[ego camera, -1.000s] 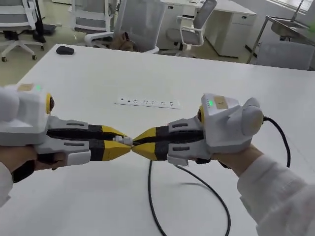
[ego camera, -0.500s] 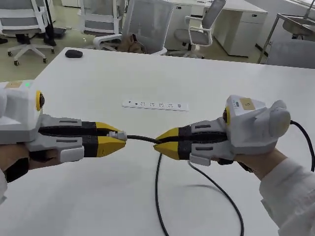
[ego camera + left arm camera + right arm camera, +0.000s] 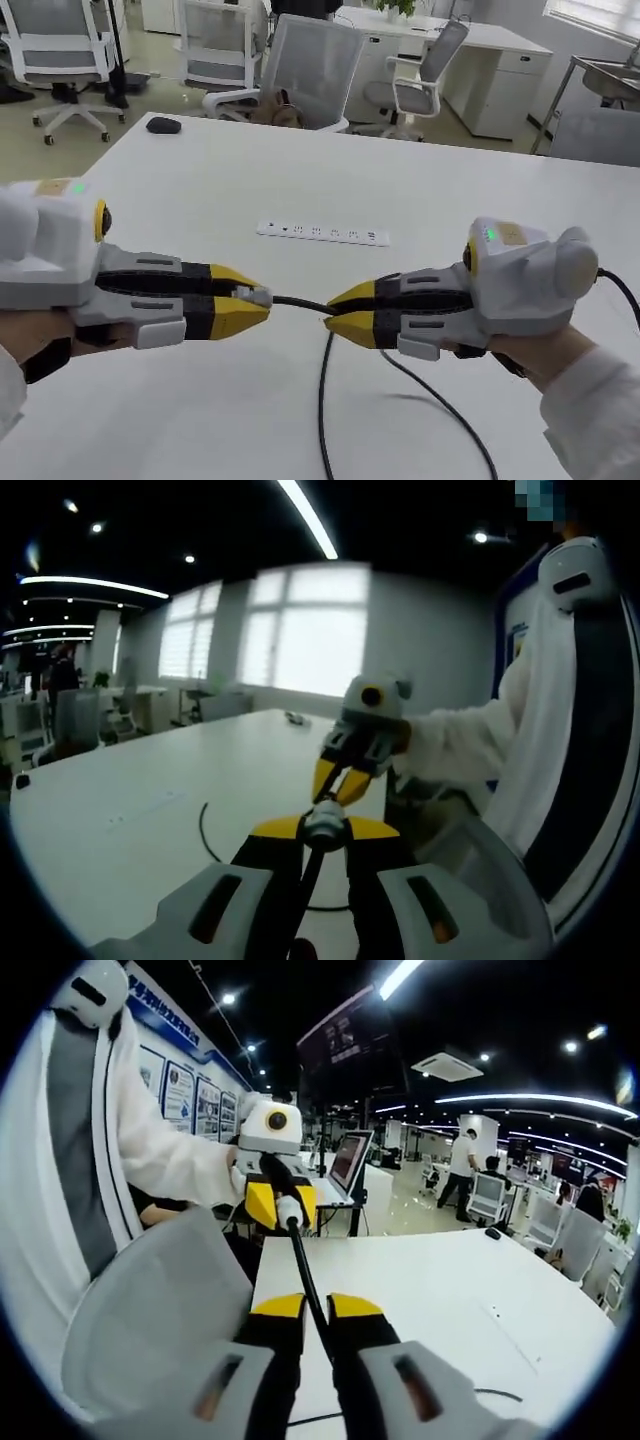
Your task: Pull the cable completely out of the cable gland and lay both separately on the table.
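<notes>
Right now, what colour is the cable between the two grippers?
The cable is black; the head view shows it best.

**What the claws and edges cover**

Most of the cable gland (image 3: 258,295) is buried between the jaws of the left claw (image 3: 268,301), with just a pale tip poking out. The cable (image 3: 300,302) vanishes inside the right claw (image 3: 329,309), and lower down it runs off the head view's bottom edge. The join is too small to judge, though the cable seems to enter the gland. The power strip (image 3: 322,234) has sockets too small to count.
</notes>
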Tool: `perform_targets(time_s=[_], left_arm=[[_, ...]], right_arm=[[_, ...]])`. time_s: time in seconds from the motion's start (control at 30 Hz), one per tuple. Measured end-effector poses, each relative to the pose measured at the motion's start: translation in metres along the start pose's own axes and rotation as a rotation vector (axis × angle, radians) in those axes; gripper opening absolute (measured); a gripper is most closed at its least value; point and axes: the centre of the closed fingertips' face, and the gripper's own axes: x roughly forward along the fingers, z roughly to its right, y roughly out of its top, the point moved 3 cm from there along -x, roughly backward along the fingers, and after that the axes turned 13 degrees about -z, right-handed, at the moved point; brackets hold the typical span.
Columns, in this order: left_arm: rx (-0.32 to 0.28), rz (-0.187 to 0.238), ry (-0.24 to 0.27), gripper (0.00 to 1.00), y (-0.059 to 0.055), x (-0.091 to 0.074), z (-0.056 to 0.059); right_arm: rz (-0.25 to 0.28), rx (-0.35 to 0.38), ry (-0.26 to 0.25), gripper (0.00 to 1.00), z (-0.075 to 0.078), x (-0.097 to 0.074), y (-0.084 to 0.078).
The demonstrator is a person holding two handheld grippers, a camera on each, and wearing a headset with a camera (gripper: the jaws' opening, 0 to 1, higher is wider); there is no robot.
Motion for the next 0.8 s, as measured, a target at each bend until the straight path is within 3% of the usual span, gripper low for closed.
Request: perform_targets(time_s=[0.3,0.43,0.6,0.8], left_arm=[[0.014,0.002,-0.002,0.17,0.003,0.004,0.002],[0.033,0.008,-0.016,0.17,0.008,0.008,0.007],[0.038,0.007,-0.024,0.17,0.008,0.011,0.007],[0.036,0.009,-0.028,0.17,0.005,0.011,0.008]], right_arm=[[0.035,-0.062,0.021,0.14,-0.011,0.001,0.025],[0.016,-0.111,0.021,0.17,-0.014,0.008,0.033],[0.013,-0.129,0.036,0.07,-0.015,0.012,0.037],[0.015,-0.132,0.042,0.05,-0.018,0.014,0.035]])
